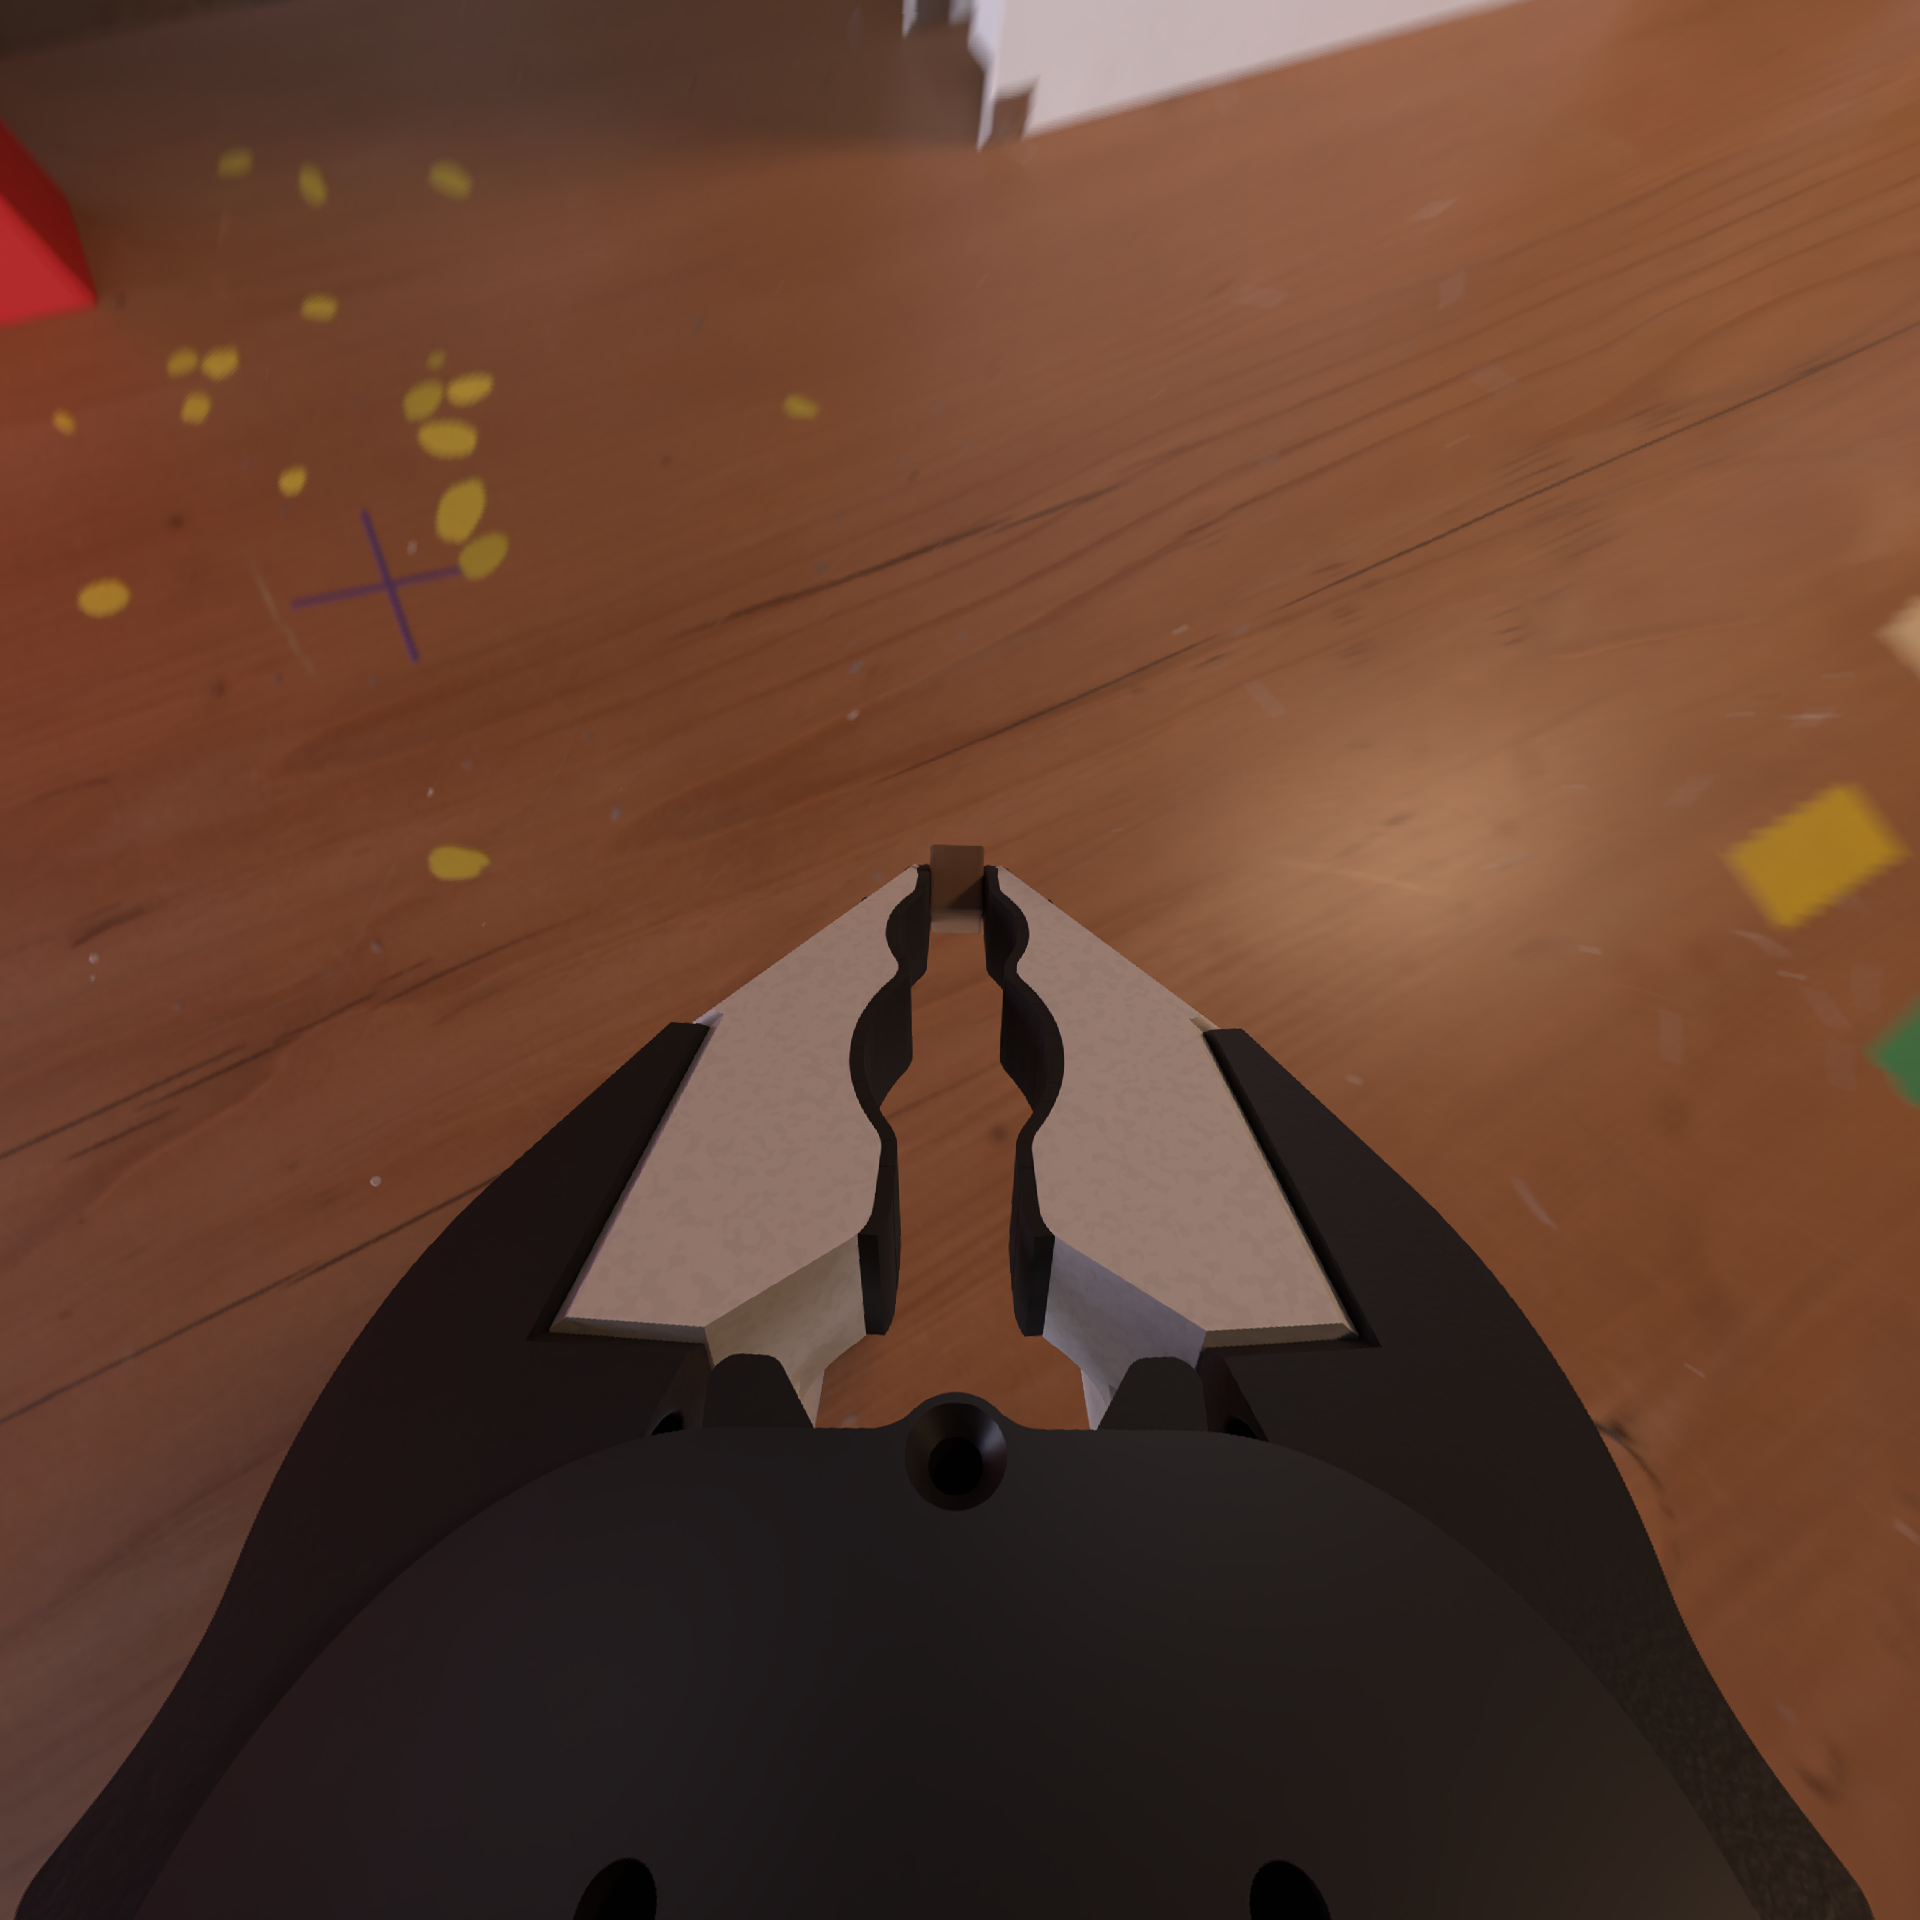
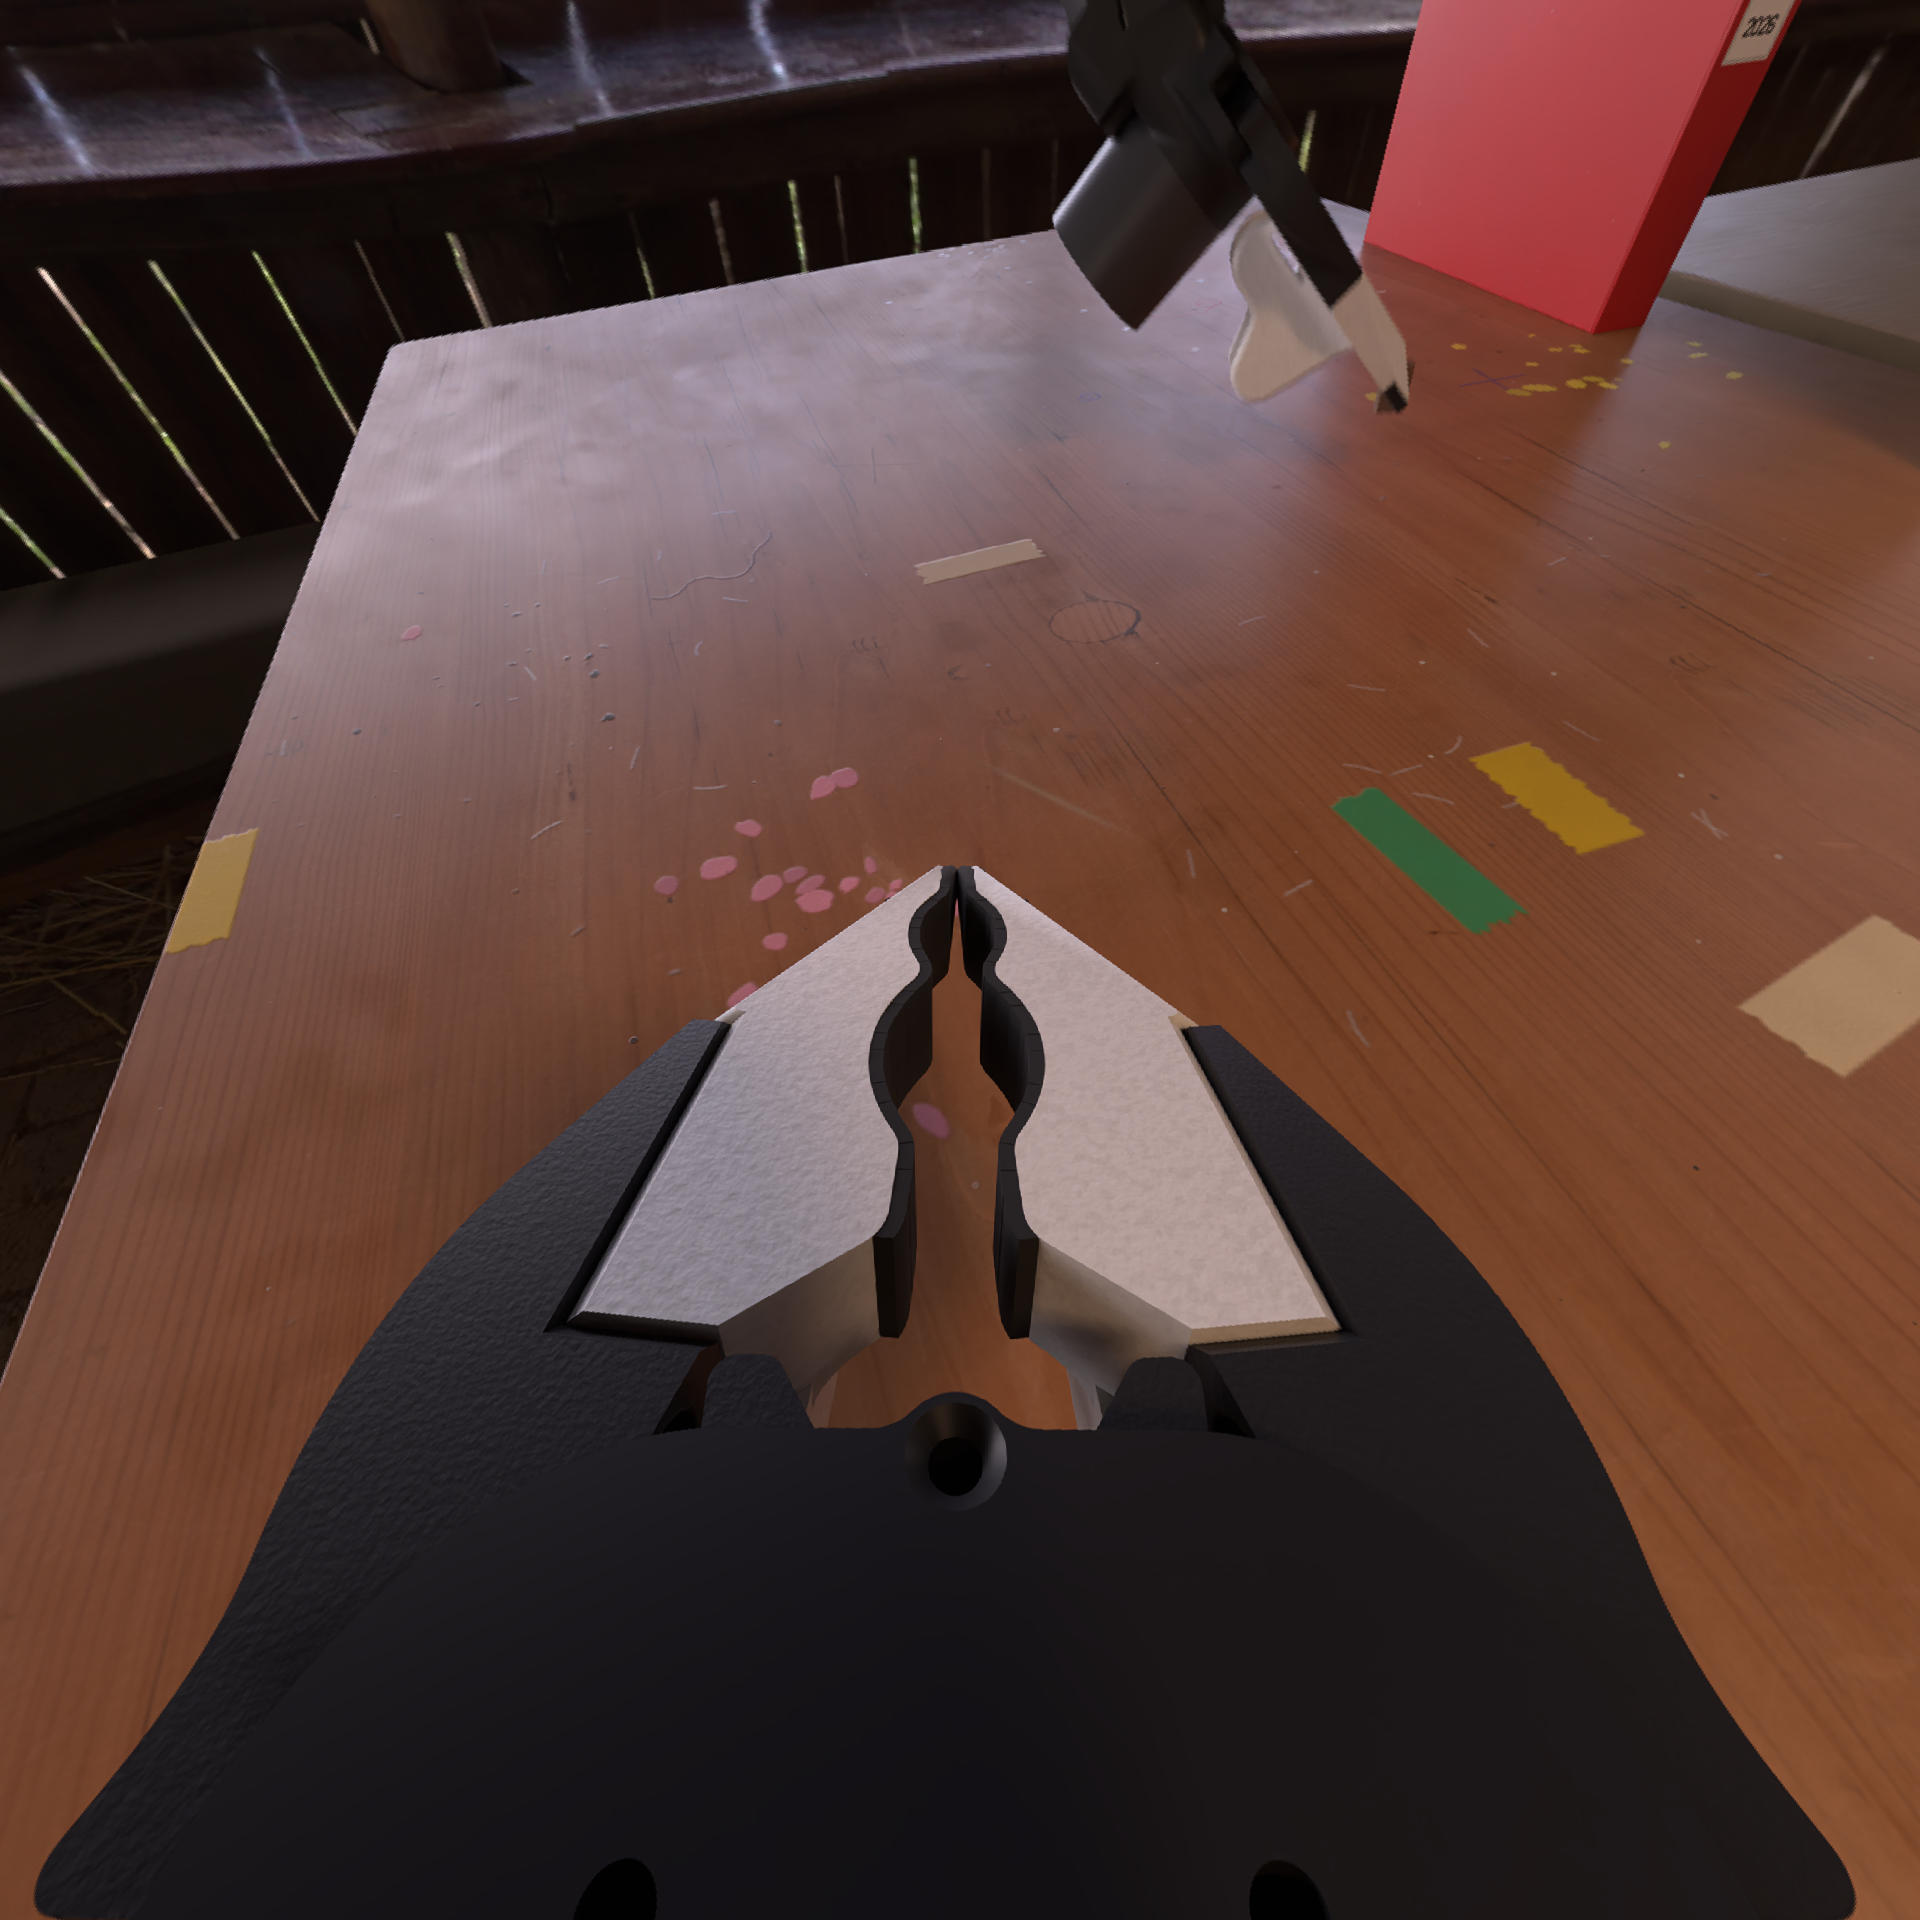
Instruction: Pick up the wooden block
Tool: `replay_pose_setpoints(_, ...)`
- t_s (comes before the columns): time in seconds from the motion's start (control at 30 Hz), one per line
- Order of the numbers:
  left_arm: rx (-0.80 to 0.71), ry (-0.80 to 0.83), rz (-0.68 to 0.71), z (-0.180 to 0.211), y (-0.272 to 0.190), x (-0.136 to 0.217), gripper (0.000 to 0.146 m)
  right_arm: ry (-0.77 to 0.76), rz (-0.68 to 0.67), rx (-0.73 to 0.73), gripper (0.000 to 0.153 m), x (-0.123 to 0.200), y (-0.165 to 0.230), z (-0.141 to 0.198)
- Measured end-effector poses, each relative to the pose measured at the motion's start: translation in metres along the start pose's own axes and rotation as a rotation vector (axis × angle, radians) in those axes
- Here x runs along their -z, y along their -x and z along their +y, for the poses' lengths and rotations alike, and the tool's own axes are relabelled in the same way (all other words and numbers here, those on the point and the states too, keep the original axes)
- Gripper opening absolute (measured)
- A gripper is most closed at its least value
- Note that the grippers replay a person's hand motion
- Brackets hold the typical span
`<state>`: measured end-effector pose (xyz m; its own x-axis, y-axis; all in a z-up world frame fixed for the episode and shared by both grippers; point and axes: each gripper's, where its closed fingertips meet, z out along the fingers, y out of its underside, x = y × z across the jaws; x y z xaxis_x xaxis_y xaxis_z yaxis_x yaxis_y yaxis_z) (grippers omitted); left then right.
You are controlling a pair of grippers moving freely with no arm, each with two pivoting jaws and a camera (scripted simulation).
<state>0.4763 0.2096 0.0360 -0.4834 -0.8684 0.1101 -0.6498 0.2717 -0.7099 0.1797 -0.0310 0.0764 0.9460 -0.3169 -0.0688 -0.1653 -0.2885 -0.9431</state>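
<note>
A small brown wooden block [image 1: 957, 881] sits pinched between the tips of my left gripper [image 1: 957, 896], which is shut on it over the wooden table [image 1: 1143, 520]. Whether the block is lifted off the table I cannot tell from this view. In the right wrist view the left gripper [image 2: 1390, 397] shows far off at the back right, tilted down, its tip at or just above the table near the yellow spots; the block is too small to make out there. My right gripper [image 2: 956, 878] is shut and empty, held above the table's near middle.
A red box [image 2: 1558, 156] stands at the table's back right and shows in the left wrist view [image 1: 31, 239]. Yellow paint spots [image 1: 452, 436] and a purple cross [image 1: 384, 587] lie left of the left gripper. Yellow [image 2: 1553, 798], green [image 2: 1429, 860] and beige [image 2: 1839, 992] tape patches lie on the right. The table's left edge [image 2: 260, 727] drops off.
</note>
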Motion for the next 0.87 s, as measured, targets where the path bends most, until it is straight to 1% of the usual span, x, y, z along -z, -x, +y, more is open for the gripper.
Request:
replay_pose_setpoints(0.1, -0.034, -0.105, 0.133, -0.018, -0.022, 0.032, 0.009, 0.004, -0.002, 0.005, 0.0, -0.001, 0.001, 0.0)
replay_pose_setpoints(0.2, -0.12, -0.248, 0.334, -0.033, -0.061, 0.071, 0.009, 0.005, -0.001, 0.008, 0.0, -0.001, 0.001, 0.0)
replay_pose_setpoints(0.33, -0.301, -0.435, 0.648, -0.031, -0.131, 0.128, 0.009, 0.006, 0.002, 0.007, 0.0, -0.001, 0.0, 0.001)
replay_pose_setpoints(0.4, -0.383, -0.487, 0.754, -0.022, -0.162, 0.149, 0.009, 0.008, 0.005, 0.008, 0.0, -0.001, 0.0, 0.001)
replay_pose_setpoints(0.53, -0.558, -0.512, 0.854, 0.001, -0.214, 0.177, 0.009, 0.004, 0.009, 0.006, 0.0, -0.001, -0.001, 0.001)
replay_pose_setpoints(0.63, -0.637, -0.51, 0.896, 0.014, -0.244, 0.19, 0.009, 0.0, 0.012, 0.01, 0.0, -0.001, -0.001, 0.0)
replay_pose_setpoints(0.77, -0.733, -0.47, 0.888, 0.033, -0.28, 0.192, 0.009, -0.009, 0.011, 0.019, 0.0, -0.001, 0.0, -0.001)
replay_pose_setpoints(0.87, -0.791, -0.401, 0.869, 0.05, -0.302, 0.182, 0.009, -0.017, 0.005, 0.024, 0.0, 0.0, 0.001, -0.002)
